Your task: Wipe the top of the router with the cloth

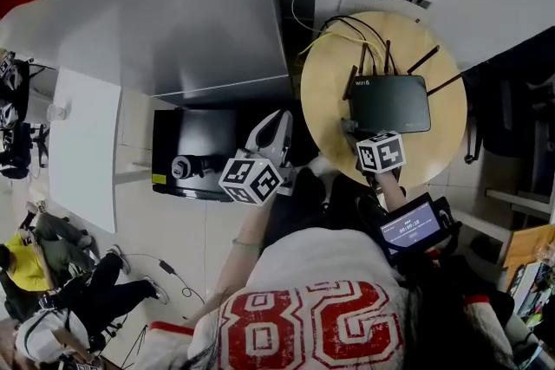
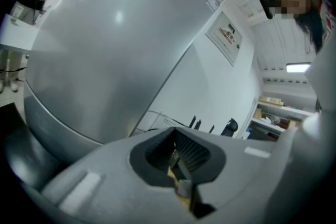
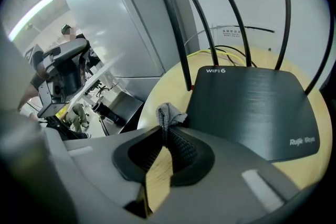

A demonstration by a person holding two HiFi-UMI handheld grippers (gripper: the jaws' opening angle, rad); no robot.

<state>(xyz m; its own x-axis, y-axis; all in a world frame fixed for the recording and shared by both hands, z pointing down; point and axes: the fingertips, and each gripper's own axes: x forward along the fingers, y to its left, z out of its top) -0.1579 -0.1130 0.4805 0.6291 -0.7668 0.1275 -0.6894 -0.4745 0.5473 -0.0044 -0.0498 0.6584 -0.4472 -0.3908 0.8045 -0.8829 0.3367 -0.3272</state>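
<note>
Head view: the right gripper [image 1: 349, 129] reaches over the near edge of the round tabletop [image 1: 328, 78]. Its tip is at the near-left corner of the router [image 1: 390, 102], and the cloth cannot be made out here. The left gripper [image 1: 279, 122] hangs off the tabletop, above the floor.

Left gripper view: its fingers [image 2: 191, 152] are pressed together with nothing between them, facing a grey cabinet [image 2: 105, 50].

Right gripper view: the fingers [image 3: 181, 147] pinch the grey cloth [image 3: 168, 113]. Only a tuft of it shows, just beside the router's left edge. The gripper body hides the router's near edge. 4 antennas [image 3: 178, 34] stand at the back, and bare wood lies open at the left.
</note>
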